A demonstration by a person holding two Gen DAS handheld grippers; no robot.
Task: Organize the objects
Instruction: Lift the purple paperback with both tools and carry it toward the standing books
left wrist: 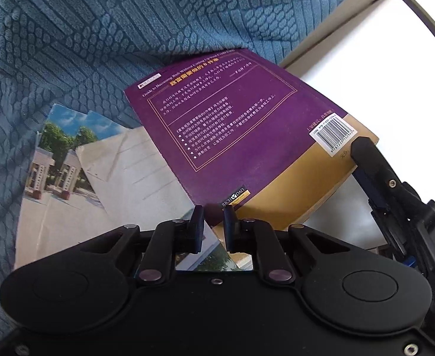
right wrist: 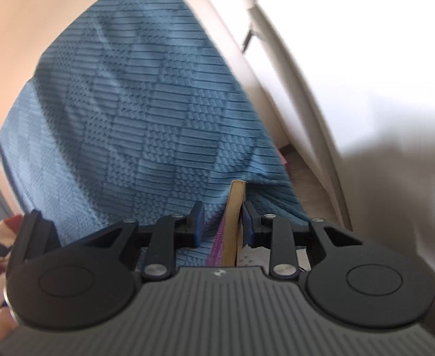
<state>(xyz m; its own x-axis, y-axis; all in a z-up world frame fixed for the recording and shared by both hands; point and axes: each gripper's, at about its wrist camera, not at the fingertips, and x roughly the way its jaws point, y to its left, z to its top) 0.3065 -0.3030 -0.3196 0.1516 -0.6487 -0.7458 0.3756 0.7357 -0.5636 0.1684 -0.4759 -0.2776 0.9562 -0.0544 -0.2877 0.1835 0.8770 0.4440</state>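
We note the purple book [left wrist: 232, 136] lifted clear of the blue quilted bedcover [left wrist: 98, 44], back cover toward the left wrist camera, barcode corner to the right. The left tool [left wrist: 214, 219] has its jaws drawn nearly together on the book's near bottom corner by the spine; we read that as a pinch on the book, though the pads' contact is partly hidden by the cover. The right tool [left wrist: 365, 151] reaches in from the right and meets the gold strip just beside the barcode. In the right wrist view the right tool [right wrist: 221, 222] sees the book [right wrist: 233, 222] edge-on, standing upright between the jaws: the right pad lies against the cover, the left pad stands apart from it, so we log this tool as not clamped. Under the book, photo prints [left wrist: 69, 160] and an envelope-like sheet lie overlapped on the bedcover. Governing relation: the book's long axis runs away from the left tool, up and left toward the bedcover, so the left hand carries the near end and the right hand steadies the side. Judgement: any placement turns on swinging that far end.
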